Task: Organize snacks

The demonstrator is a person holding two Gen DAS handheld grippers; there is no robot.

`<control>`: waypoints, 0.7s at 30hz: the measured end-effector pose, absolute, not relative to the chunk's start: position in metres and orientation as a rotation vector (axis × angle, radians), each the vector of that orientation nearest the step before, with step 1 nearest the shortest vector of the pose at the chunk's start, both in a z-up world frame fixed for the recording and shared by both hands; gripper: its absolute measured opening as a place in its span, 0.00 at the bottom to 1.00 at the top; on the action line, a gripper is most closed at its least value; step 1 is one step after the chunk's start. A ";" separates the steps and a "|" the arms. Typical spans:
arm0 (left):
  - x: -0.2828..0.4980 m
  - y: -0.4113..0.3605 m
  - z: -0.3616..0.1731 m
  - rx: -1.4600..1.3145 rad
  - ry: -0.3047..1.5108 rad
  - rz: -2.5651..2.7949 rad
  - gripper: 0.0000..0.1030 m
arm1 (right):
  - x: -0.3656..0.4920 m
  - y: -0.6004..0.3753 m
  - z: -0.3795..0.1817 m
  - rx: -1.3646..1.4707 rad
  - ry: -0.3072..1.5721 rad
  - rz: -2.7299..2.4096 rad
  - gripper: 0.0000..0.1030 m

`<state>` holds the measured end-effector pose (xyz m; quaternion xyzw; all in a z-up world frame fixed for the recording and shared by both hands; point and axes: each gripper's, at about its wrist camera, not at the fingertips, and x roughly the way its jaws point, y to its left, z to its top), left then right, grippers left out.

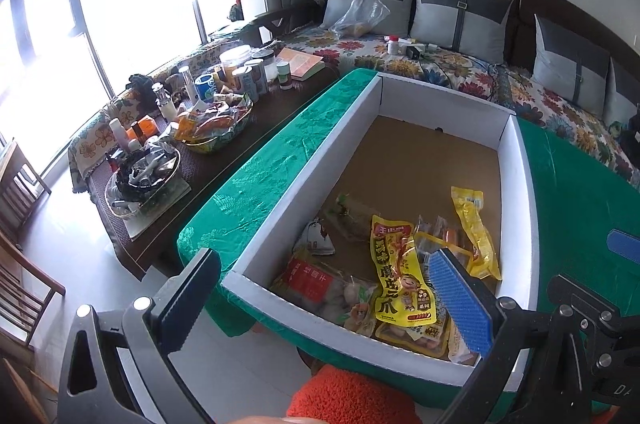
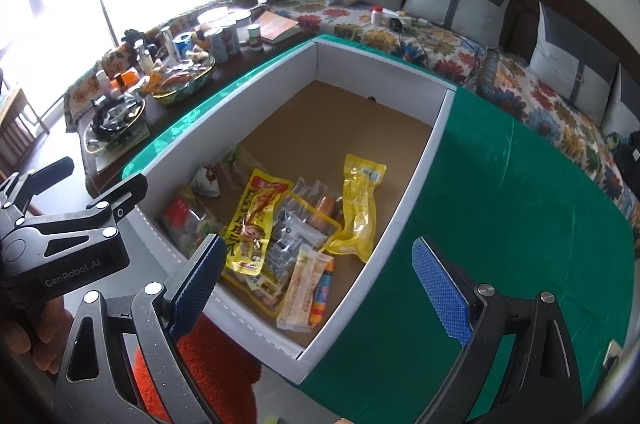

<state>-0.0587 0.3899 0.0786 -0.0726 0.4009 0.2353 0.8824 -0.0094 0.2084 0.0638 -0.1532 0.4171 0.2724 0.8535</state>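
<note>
Snack packets (image 2: 280, 224) lie heaped at the near end of the white-walled box (image 2: 416, 163), on its brown cardboard floor; a yellow pouch (image 1: 400, 276) sits on top. The box rests on a green cloth (image 2: 500, 203). Left gripper (image 1: 324, 304) hovers over the near rim, jaws apart, empty. Right gripper (image 2: 320, 288) likewise, jaws wide, holding nothing. Cluttered coffee table (image 1: 224, 127) far left; floral sofa (image 1: 440, 63) behind.

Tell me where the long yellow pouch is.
The long yellow pouch lies flat inside the white box, close to its right wall, just right of the sausage pack. Both grippers are open and empty.
</note>
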 end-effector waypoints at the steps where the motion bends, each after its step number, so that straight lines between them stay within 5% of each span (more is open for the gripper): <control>1: -0.058 0.390 0.078 -0.149 0.835 0.488 1.00 | -0.009 0.209 0.063 -0.324 0.881 0.574 0.93; 21: -0.060 0.388 0.074 -0.155 0.839 0.488 1.00 | -0.011 0.208 0.060 -0.331 0.894 0.561 0.93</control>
